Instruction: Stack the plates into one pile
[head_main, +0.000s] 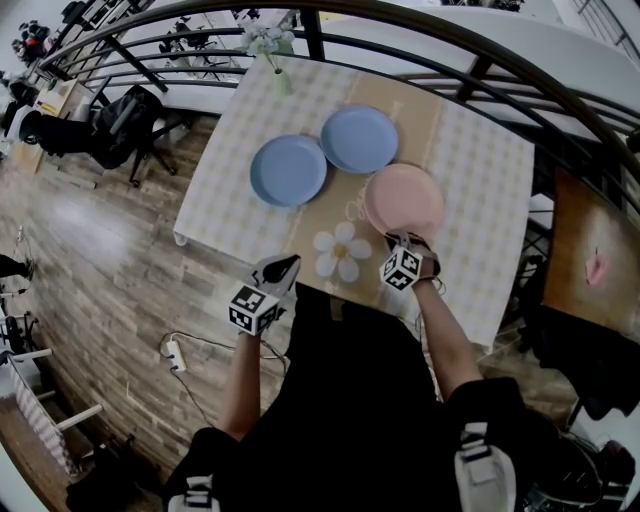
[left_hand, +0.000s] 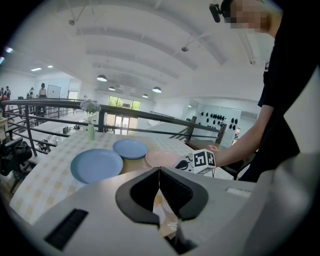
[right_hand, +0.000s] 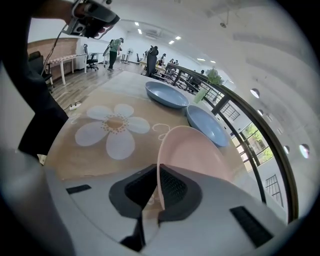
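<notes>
The right gripper (head_main: 408, 243) pinched the pink plate (head_main: 404, 198) by its near rim. The two blue plates (head_main: 288, 170) lay side by side farther out and to its left. The left gripper (head_main: 283, 268), jaws together and empty, hung off the table (head_main: 480, 170) at its near edge.

Checked tablecloth (head_main: 485, 170) with a daisy-print runner (head_main: 341, 251), vase (head_main: 281, 82) at far edge, black railing (head_main: 470, 45) beyond.
</notes>
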